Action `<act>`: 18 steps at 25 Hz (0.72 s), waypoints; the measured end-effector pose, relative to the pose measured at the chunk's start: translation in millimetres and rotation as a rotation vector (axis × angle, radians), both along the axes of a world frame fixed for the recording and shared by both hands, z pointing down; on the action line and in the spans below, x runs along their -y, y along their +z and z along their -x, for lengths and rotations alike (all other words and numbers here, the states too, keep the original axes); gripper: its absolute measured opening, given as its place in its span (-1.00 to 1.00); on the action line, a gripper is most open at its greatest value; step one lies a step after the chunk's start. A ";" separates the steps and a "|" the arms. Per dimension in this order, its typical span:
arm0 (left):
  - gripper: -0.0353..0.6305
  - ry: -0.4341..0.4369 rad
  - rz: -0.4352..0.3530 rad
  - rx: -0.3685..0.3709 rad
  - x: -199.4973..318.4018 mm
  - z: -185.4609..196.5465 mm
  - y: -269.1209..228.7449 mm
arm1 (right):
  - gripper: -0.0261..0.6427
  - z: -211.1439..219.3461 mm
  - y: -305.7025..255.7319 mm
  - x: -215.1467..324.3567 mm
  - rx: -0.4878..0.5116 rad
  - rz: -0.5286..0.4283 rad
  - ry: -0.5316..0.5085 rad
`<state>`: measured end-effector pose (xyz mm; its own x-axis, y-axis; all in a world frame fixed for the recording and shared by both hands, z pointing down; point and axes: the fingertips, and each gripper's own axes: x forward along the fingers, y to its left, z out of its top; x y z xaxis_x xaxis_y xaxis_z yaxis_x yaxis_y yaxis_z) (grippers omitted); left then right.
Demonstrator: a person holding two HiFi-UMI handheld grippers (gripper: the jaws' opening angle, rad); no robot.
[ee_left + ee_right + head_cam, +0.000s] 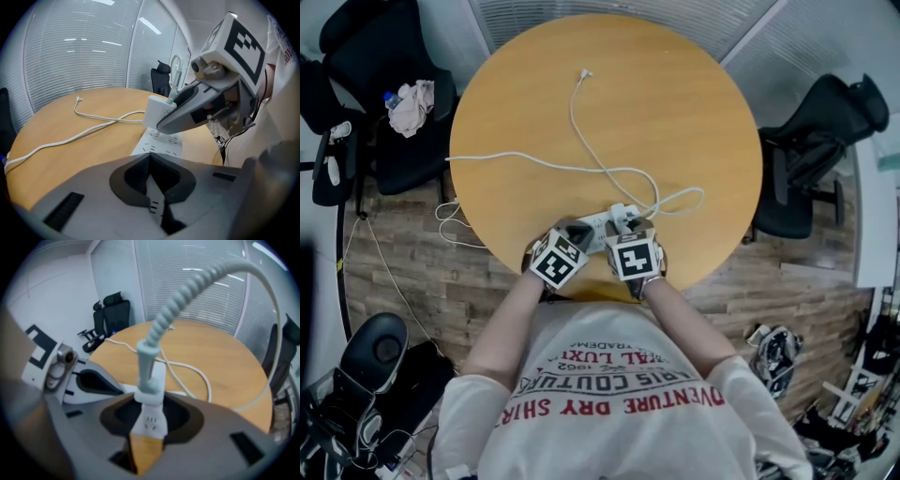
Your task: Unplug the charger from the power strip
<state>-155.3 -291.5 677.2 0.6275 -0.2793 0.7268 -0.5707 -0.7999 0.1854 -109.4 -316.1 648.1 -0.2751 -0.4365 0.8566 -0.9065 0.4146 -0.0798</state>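
A white power strip (pixel 596 225) lies near the front edge of the round wooden table (pixel 675 112). A white charger (pixel 624 217) is plugged into it, its cable (pixel 581 169) looping over the tabletop. My left gripper (pixel 577 232) is shut on the near end of the power strip (pixel 161 140), which fills the gap between its pads. My right gripper (pixel 628 229) stands over the charger (pixel 150 397), jaws on either side of it with a gap at each pad. Seen from my left gripper, one right finger (pixel 187 110) lies beside the charger (pixel 158 112).
Black office chairs stand at the left (pixel 384 84) and right (pixel 811 150) of the table; a crumpled cloth (pixel 412 105) lies on the left one. A thin cord (pixel 450 225) hangs off the table's left side onto the wooden floor.
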 end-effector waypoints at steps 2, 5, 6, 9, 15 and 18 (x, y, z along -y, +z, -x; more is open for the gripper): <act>-0.80 0.000 0.001 0.002 0.9 1.8 0.6 | -0.45 2.8 -10.2 3.5 0.013 -0.020 -0.003; -0.80 -0.001 -0.004 0.001 1.4 2.4 1.3 | -0.45 1.9 -16.6 4.0 0.033 -0.020 -0.003; -0.80 -0.001 -0.007 -0.001 1.9 2.0 1.2 | -0.45 0.8 -18.3 3.6 0.040 -0.020 -0.002; -0.80 -0.007 -0.005 -0.004 2.0 1.6 1.3 | -0.45 -1.3 -27.4 2.3 0.072 -0.035 -0.010; -0.80 -0.072 0.043 -0.024 8.0 6.0 -1.8 | -0.45 12.8 -74.1 11.1 0.182 -0.150 -0.078; -0.80 -0.206 0.026 -0.118 25.1 15.0 -24.0 | -0.45 14.5 -95.9 15.8 0.180 -0.225 -0.113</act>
<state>-170.3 -316.7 653.2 0.6401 -0.3923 0.6606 -0.6945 -0.6630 0.2792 -123.9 -331.9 552.2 -0.4712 -0.5675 0.6752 -0.8331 0.5378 -0.1294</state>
